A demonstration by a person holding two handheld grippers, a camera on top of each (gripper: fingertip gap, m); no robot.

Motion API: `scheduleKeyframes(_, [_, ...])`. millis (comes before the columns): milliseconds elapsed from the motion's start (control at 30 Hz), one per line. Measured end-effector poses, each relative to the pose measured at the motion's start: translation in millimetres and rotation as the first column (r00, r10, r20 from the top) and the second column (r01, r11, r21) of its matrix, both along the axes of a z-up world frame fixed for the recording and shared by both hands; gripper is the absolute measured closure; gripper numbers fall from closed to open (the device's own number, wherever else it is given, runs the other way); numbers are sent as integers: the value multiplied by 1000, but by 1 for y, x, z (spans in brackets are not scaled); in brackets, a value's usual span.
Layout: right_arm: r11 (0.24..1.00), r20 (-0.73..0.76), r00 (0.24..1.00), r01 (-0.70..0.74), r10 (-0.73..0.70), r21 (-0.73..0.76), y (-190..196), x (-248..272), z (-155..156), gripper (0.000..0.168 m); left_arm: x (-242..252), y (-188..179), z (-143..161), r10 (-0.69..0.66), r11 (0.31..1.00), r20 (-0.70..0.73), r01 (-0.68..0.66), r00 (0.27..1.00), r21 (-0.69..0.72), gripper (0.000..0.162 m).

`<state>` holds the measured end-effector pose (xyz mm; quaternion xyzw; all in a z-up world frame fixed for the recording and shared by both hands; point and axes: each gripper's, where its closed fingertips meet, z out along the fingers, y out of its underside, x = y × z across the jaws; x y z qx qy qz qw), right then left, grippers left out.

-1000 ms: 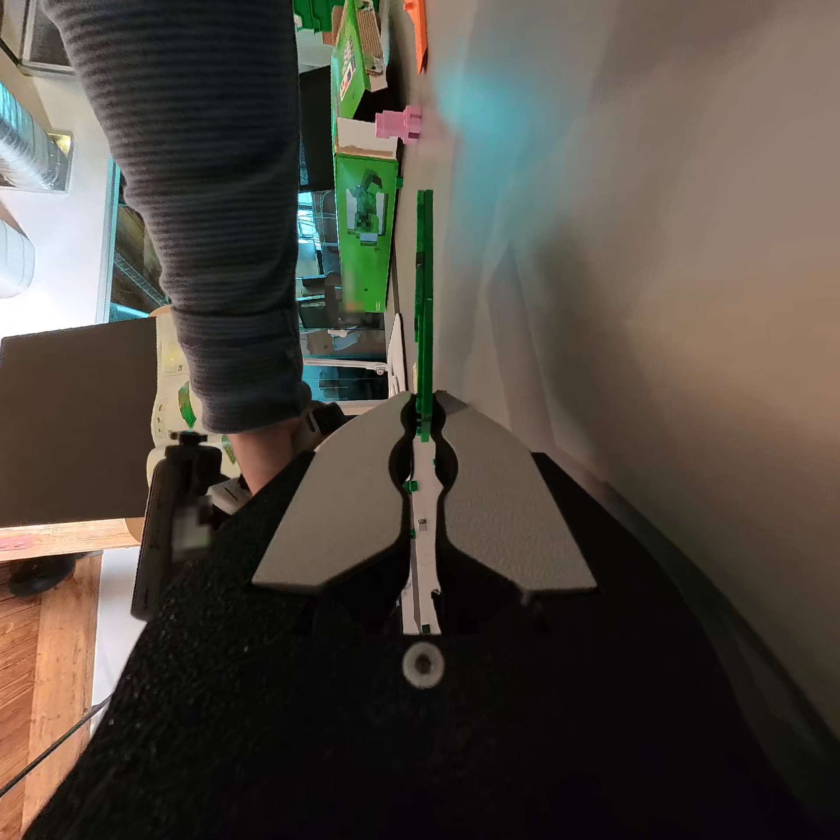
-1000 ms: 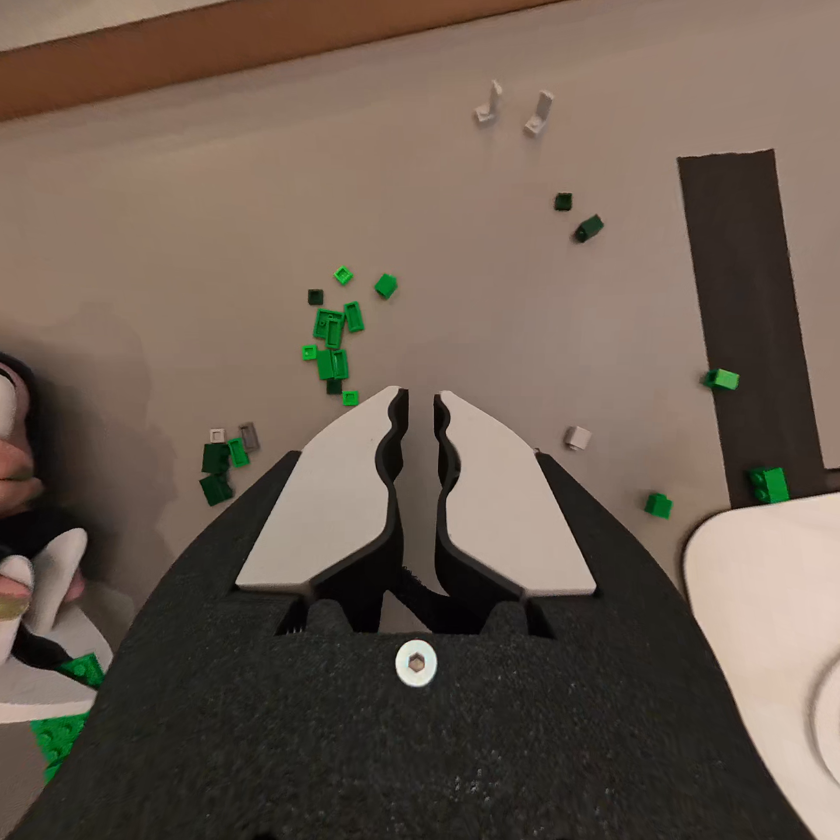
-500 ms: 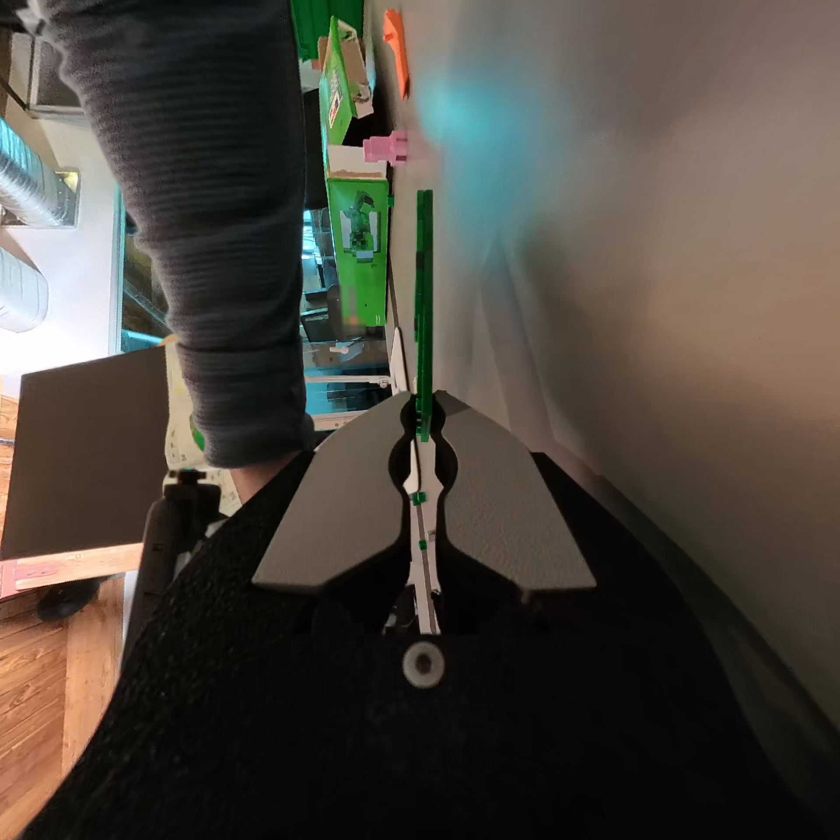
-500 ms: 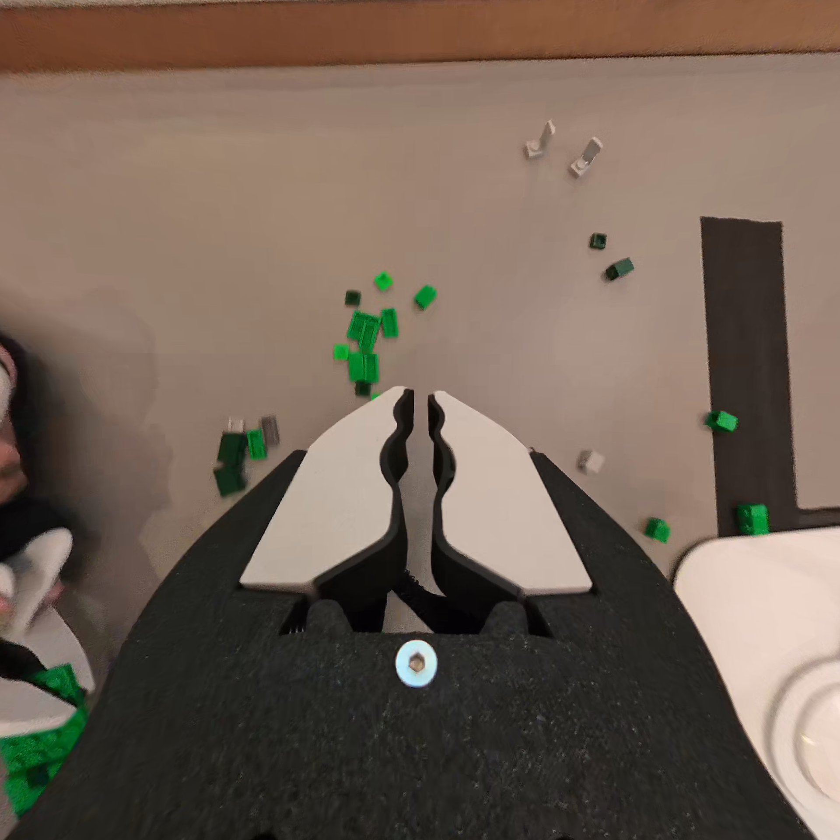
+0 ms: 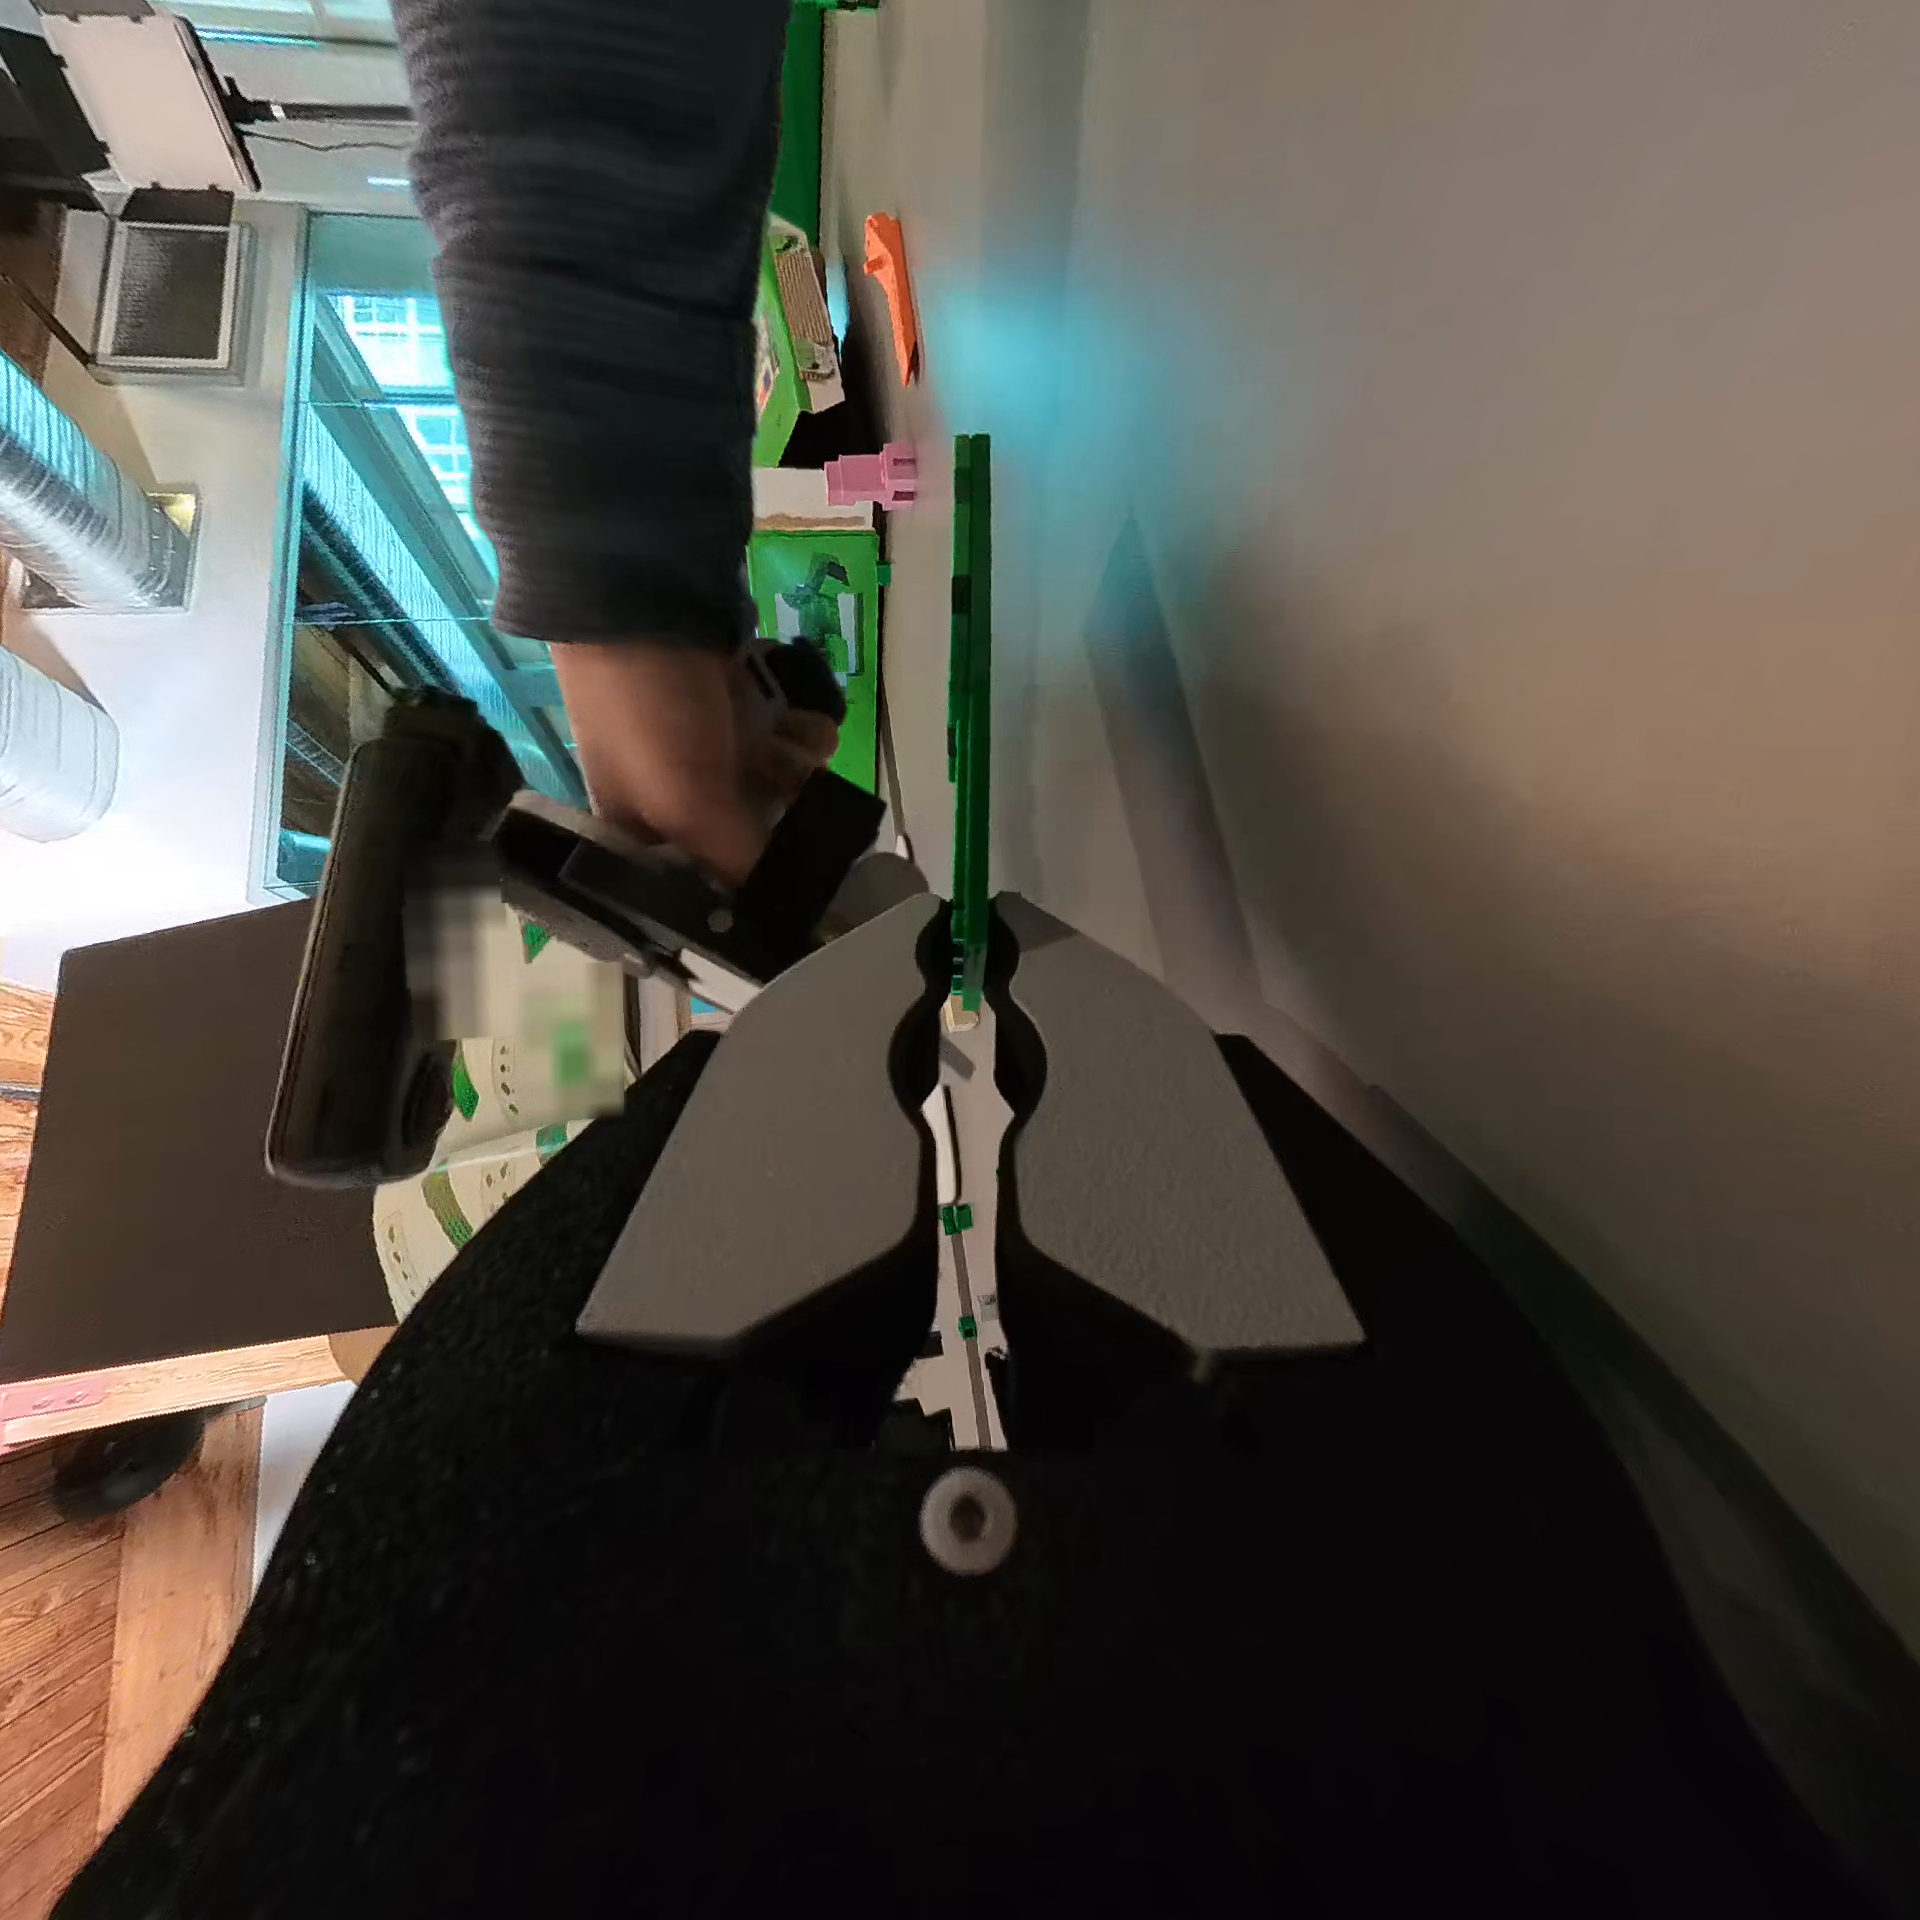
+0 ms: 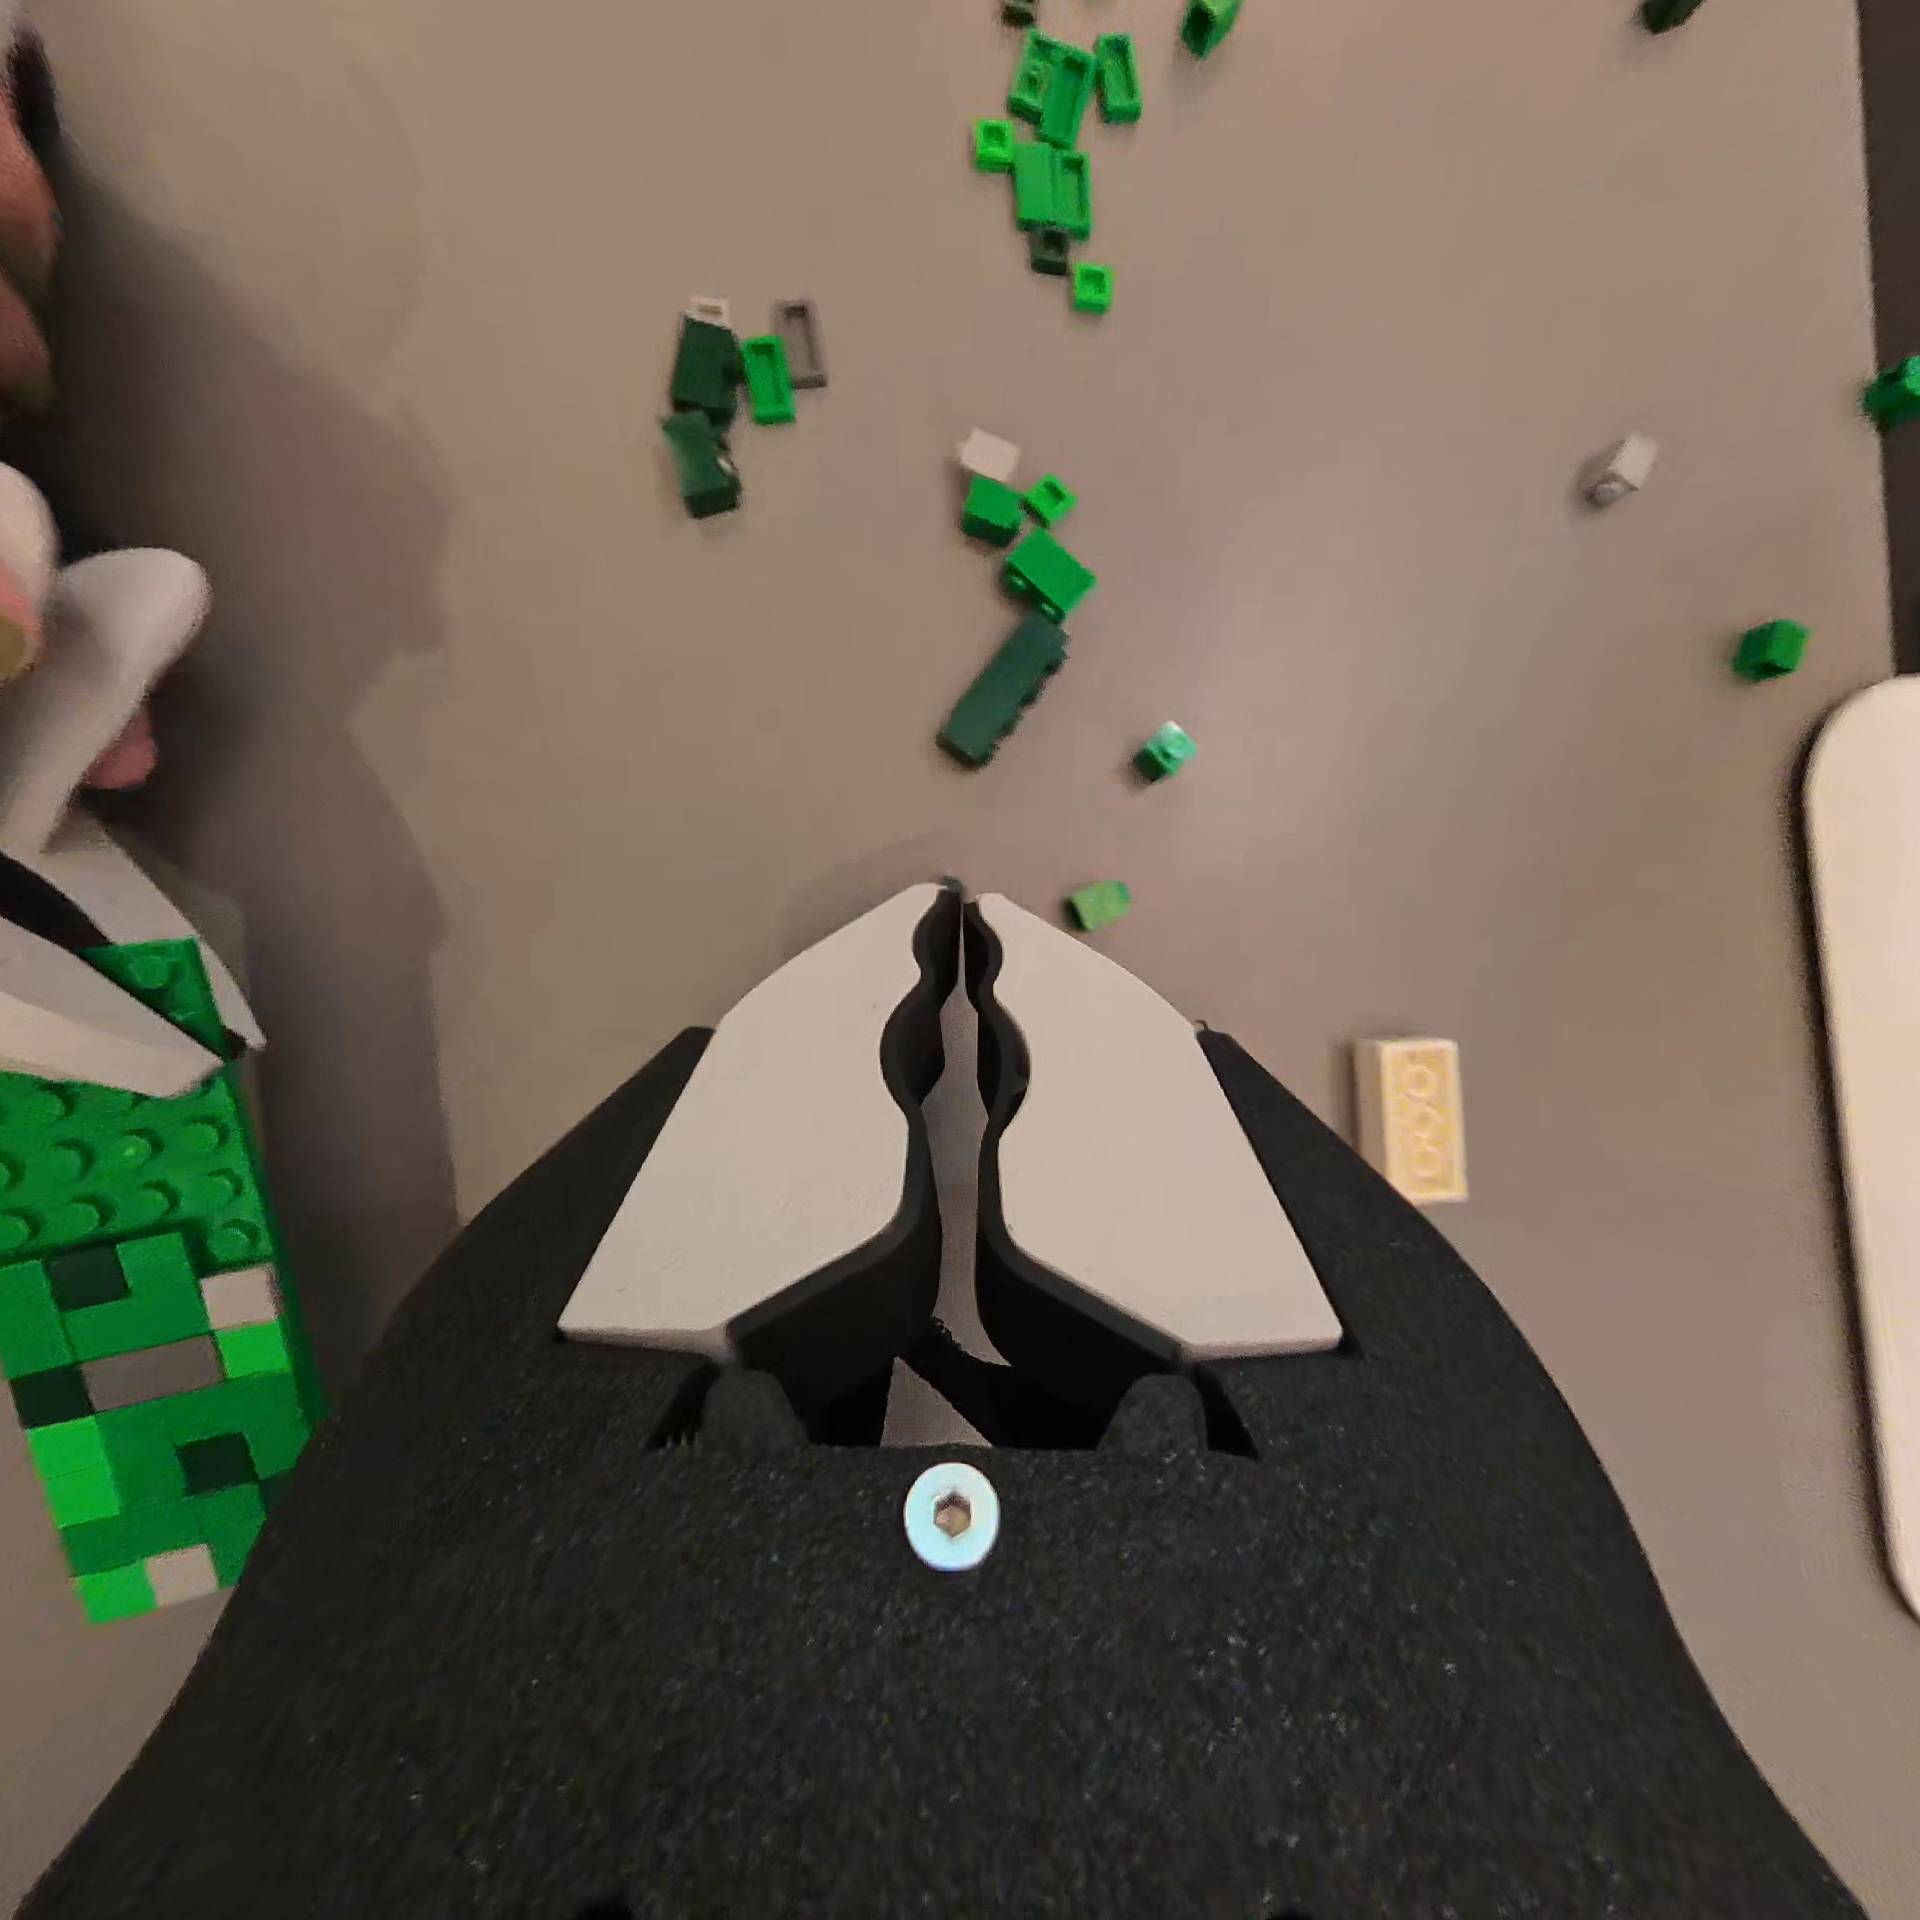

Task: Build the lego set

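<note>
My left gripper (image 5: 971, 914) is shut on the edge of a green lego plate (image 5: 971, 675), seen edge-on above the grey table. The right wrist view shows that plate (image 6: 125, 1299) at the lower left, patterned with green, dark green and grey tiles, with the left gripper's fingers (image 6: 114, 997) on it. My right gripper (image 6: 956, 896) is low over the table with its jaws closed; a small dark piece (image 6: 949, 884) shows at its tips. Loose green bricks lie beyond it, among them a long dark green brick (image 6: 1003, 691). The right gripper (image 5: 727, 935) also shows in the left wrist view, held by a hand.
A tan plate (image 6: 1411, 1120) lies right of my right gripper, next to a white board (image 6: 1870, 1039). A black strip (image 6: 1891, 208) runs along the far right. A green box (image 5: 816, 613), a pink piece (image 5: 873, 476) and an orange piece (image 5: 894, 291) lie farther off. The gap from one gripper's tips to the other's is roughly 11 cm. The long dark green brick (image 6: 1003, 691) sits 5 cm or so from the ends of my right fingers.
My right gripper has moved down and nearer to the table and its jaws have closed from a narrow gap. The left gripper still holds the green plate.
</note>
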<state>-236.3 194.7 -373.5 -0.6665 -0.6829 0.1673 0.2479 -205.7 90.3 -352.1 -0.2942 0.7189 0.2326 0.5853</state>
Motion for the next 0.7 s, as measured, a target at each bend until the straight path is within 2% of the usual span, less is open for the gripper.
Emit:
scheduleKeyframes(167, [986, -102, 986, -139, 129, -96, -33, -57, 9, 168, 4, -3, -4, -16, 1000, -20, 16, 1000, 2, 158])
scheduleKeyframes(267, [957, -75, 964, -262, 254, -127, -55, -87, 5, 168, 2, -2, -3, -8, 1000, -12, 8, 1000, -3, 158])
scheduleKeyframes(367, [938, -32, 946, -324, 323, -120, -66, -106, -3, 168, 0, -1, -3, -2, 1000, -15, 2, 1000, -6, 157])
scheduleKeyframes(500, [944, 63, 944, -319, 325, -88, -60, -109, -19, 168, 0, -1, -4, -1, 1000, -15, 1, 1000, -7, 158])
scheduleKeyframes(600, [963, 135, 957, -265, 258, 38, -33, -102, -18, 168, -1, 0, -4, 3, 1000, -17, -3, 1000, -14, 157])
scheduleKeyframes(633, [957, 131, 955, -278, 267, 77, -30, -102, -15, 168, -1, 1, -5, 3, 1000, -17, -4, 1000, -16, 157])
scheduleKeyframes(700, [951, 96, 950, -303, 297, 54, -35, -104, -10, 166, -1, 1, -5, 3, 1000, -19, -3, 1000, -16, 158])
